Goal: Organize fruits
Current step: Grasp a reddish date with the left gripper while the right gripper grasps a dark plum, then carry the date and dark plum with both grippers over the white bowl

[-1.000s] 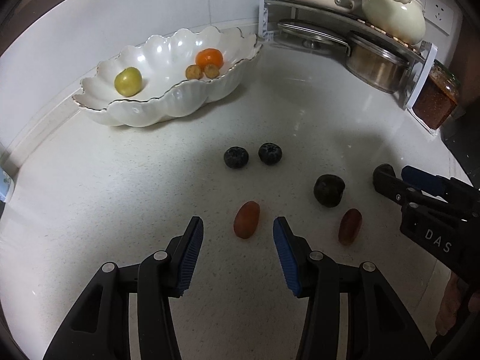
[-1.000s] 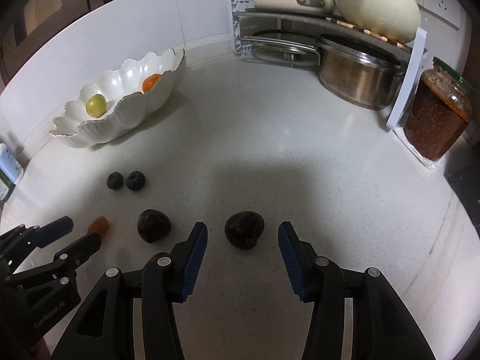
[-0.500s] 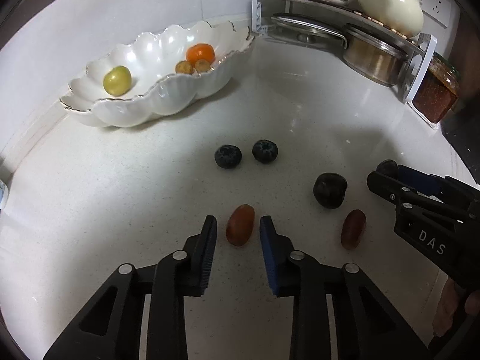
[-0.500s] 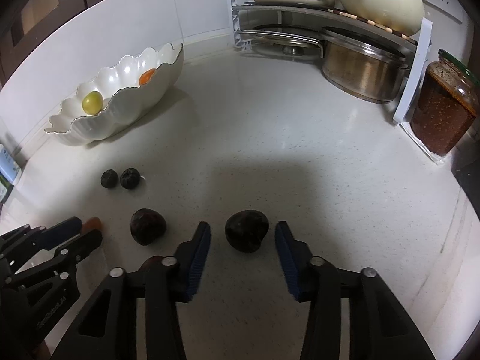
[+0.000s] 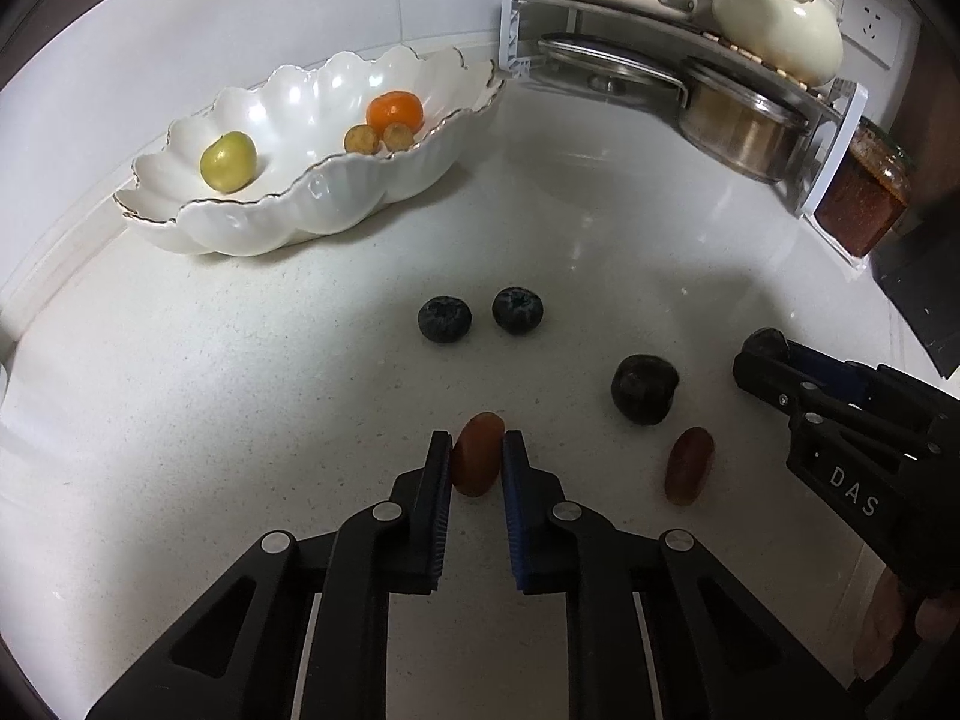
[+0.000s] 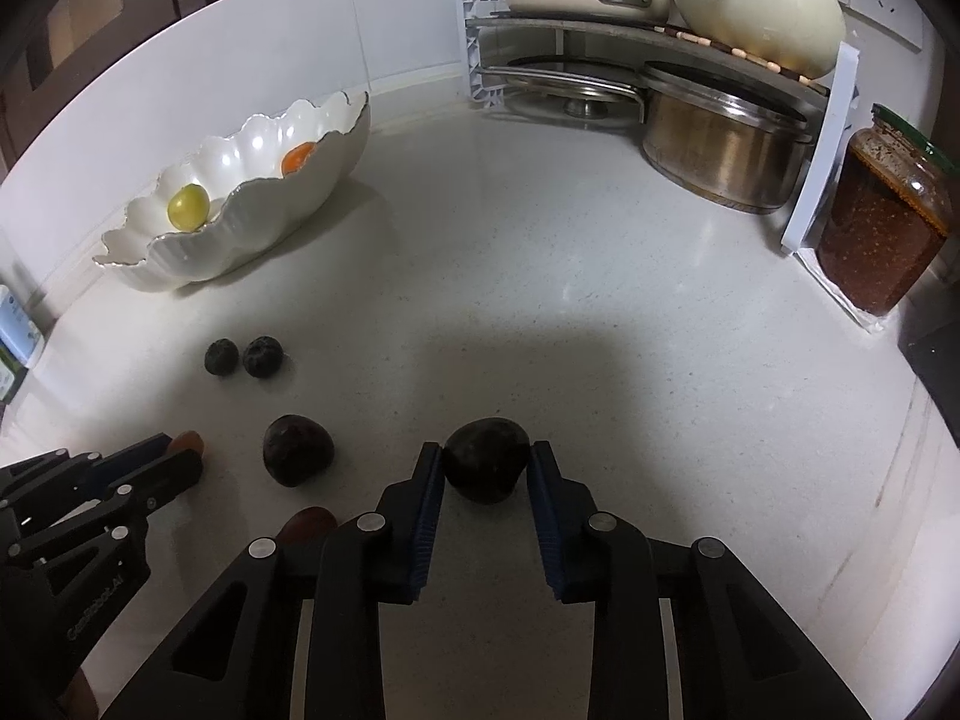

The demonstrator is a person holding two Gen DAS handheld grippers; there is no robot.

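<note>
On the speckled white countertop (image 5: 210, 396), the left gripper (image 5: 477, 456) pinches an oblong reddish-brown fruit (image 5: 476, 461) between its blue pads, while the right gripper (image 6: 487, 468) clamps a round dark purple fruit (image 6: 486, 467). Both fruits rest on the counter. The scalloped white ceramic bowl (image 5: 312, 204) stands well apart by the wall, holding a green fruit (image 5: 228, 161) and an orange one (image 5: 395, 110).

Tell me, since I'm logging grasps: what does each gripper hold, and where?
Left gripper: small reddish-orange oval fruit, by its long sides. Right gripper: dark round fruit, across its middle.
</note>
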